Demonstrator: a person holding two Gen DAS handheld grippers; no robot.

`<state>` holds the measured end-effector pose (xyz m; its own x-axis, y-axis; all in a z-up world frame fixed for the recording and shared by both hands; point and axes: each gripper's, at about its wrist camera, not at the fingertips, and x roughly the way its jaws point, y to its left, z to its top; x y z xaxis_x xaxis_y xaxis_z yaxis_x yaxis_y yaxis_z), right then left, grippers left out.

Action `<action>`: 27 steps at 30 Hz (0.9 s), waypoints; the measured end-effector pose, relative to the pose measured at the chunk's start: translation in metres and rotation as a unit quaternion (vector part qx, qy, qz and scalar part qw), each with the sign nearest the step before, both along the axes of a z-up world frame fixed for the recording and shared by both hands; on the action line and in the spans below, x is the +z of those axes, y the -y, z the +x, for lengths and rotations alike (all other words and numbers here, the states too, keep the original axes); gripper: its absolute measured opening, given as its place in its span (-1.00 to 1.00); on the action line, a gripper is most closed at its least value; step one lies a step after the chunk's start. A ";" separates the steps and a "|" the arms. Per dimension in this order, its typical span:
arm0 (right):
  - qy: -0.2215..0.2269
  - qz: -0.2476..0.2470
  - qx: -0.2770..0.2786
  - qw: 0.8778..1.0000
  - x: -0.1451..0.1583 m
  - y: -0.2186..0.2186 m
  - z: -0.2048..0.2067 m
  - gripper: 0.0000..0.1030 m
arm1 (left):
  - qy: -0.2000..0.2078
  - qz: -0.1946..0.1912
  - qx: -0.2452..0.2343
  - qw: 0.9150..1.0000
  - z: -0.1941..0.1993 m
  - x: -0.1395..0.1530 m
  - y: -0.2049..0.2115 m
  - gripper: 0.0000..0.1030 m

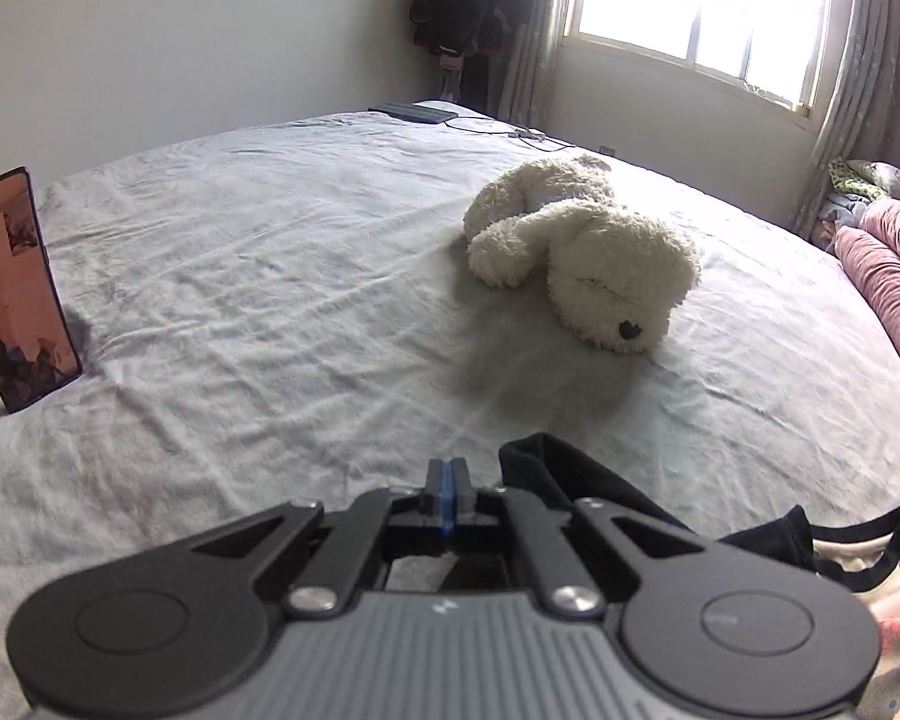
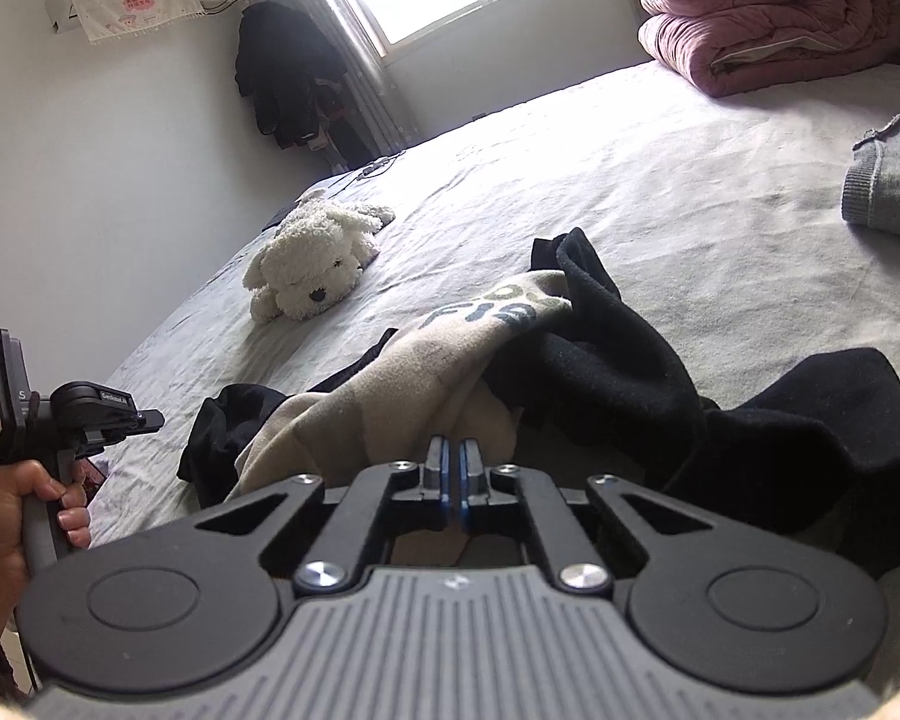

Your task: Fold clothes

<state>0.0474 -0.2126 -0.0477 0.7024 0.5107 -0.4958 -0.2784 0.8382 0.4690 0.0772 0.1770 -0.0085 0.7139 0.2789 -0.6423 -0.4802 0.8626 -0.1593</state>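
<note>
Black-and-beige garment (image 2: 510,360) lies crumpled on bed (image 2: 660,180). Left gripper (image 1: 448,477) pinched together, empty; right gripper (image 2: 453,468) nearly together, empty, just above cloth. Likely needs spreading flat; grab edges, not bulk.

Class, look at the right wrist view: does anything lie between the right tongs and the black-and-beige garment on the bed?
Nothing visible does. The right tongs sit directly over the black-and-beige garment, jaws nearly closed. The plush dog lies farther up the bed, apart from the garment and off to the left.
</note>
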 end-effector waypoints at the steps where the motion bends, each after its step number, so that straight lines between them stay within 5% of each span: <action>1: 0.000 0.000 -0.001 1.000 0.001 0.001 0.000 -0.91 | -0.005 -0.027 -0.009 1.000 -0.001 0.001 -0.004 -0.97; 3: 0.000 0.000 -0.002 1.000 0.002 0.002 -0.001 -0.76 | -0.017 -0.090 -0.030 0.995 -0.002 -0.001 -0.010 -0.76; 5: 0.001 0.000 -0.003 1.000 0.003 0.003 -0.001 -0.70 | -0.030 -0.145 -0.052 0.988 -0.004 -0.007 -0.010 -0.31; 8: -0.001 -0.003 -0.006 1.000 0.000 0.002 -0.001 -0.62 | -0.067 -0.186 -0.080 0.977 -0.003 -0.020 -0.001 -0.25; 10: -0.003 -0.006 -0.008 1.000 -0.002 0.001 -0.001 -0.23 | -0.094 -0.211 -0.095 0.968 -0.003 -0.031 0.006 -0.25; 13: -0.006 -0.010 -0.011 1.000 -0.006 0.000 0.000 -0.18 | -0.115 -0.236 -0.095 0.960 -0.002 -0.050 0.015 -0.27; 16: -0.004 -0.016 -0.008 1.000 -0.010 -0.005 0.000 -0.18 | -0.108 -0.197 -0.104 0.969 -0.001 -0.048 0.030 -0.35; 17: -0.002 -0.021 -0.008 1.000 -0.012 -0.008 0.000 -0.18 | -0.105 -0.182 -0.106 0.972 0.000 -0.049 0.034 -0.70; 19: 0.003 -0.032 -0.004 0.999 -0.016 -0.013 0.000 -0.18 | -0.099 -0.154 -0.110 0.977 0.003 -0.051 0.041 -0.93; 24: 0.027 -0.060 -0.004 0.998 -0.015 -0.019 -0.004 -0.81 | -0.050 -0.042 -0.102 0.993 0.001 -0.033 0.055 -0.96; 27: 0.039 -0.051 -0.014 0.998 -0.008 -0.014 -0.008 -0.93 | -0.003 0.053 -0.081 0.995 -0.001 -0.014 0.053 -0.96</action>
